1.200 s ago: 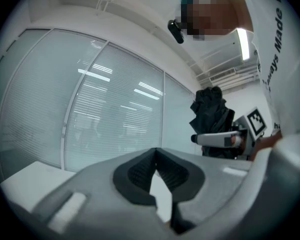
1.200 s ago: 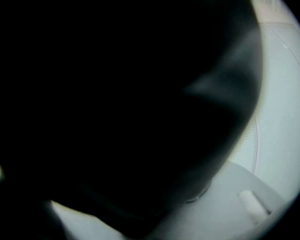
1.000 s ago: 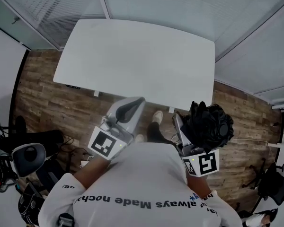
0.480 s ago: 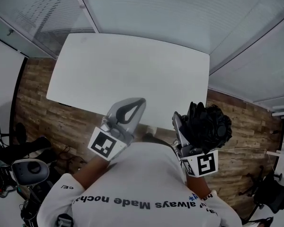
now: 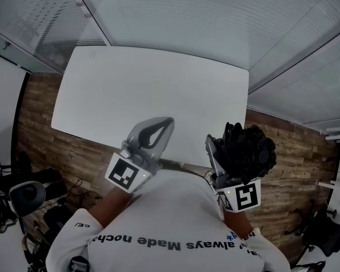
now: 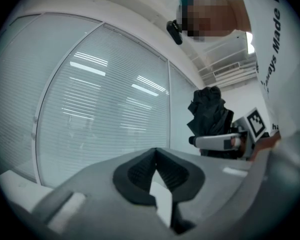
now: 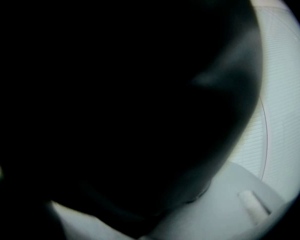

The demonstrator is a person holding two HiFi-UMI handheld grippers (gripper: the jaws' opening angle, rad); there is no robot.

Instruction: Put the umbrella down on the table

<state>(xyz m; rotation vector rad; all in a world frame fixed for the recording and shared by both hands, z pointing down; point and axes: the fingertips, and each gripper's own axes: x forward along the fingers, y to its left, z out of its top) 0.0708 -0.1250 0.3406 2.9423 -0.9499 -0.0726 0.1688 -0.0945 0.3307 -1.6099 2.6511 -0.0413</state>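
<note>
Noted white table (image 5: 147, 89) across the upper head view, wood floor (image 5: 39, 135) along its near side. Found left gripper (image 5: 165, 124) with tip over the table's near edge, jaws clenched tip to tip on nothing; same seen in left gripper view (image 6: 156, 156). Found right gripper (image 5: 218, 152) further right, jaws grasping a black folded umbrella (image 5: 250, 147). Held in air by the table's near right corner, not resting on the tabletop. Saw umbrella (image 6: 210, 115) upright in that grip from left gripper view. Recorded right gripper view nearly all dark, with black fabric close against the lens and blinds (image 7: 285, 109) at the right edge.
</note>
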